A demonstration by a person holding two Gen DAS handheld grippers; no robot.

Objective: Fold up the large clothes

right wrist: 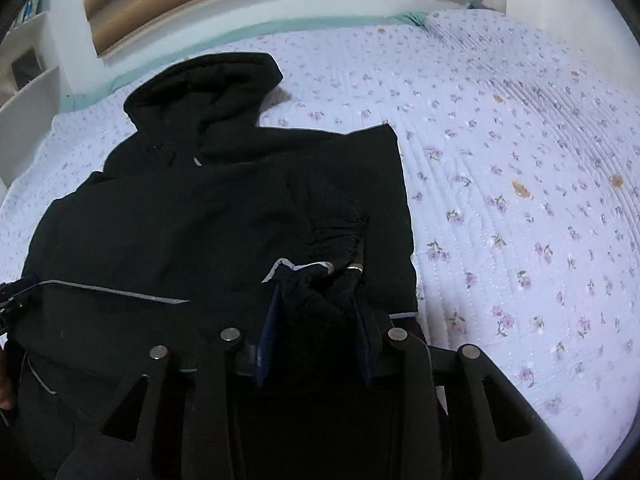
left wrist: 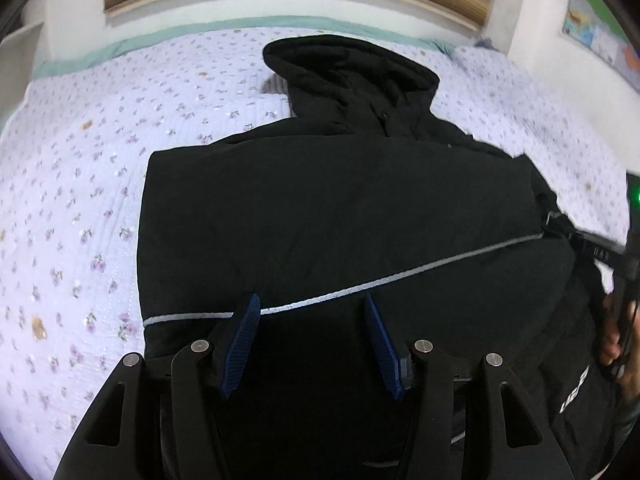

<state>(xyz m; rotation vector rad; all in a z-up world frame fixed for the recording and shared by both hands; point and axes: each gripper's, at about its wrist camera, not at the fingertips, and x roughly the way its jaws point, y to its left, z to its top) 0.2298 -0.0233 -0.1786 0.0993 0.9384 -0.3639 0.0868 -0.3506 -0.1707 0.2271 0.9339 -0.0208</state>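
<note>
Legible markings: few. White lettering [left wrist: 576, 390] is printed on the black jacket [left wrist: 340, 208], below its grey reflective stripe [left wrist: 400, 276]; it is too distorted to be read. Faint characters on the right gripper [left wrist: 600, 254] cannot be made out.

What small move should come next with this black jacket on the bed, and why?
Probably the right gripper should carry its pinched bunch of the black jacket further across the body and lay it flat. The fabric is bunched between its pads, while the left gripper hangs open above the jacket's grey stripe, holding nothing. The hood lies flat on the bedspread.
</note>
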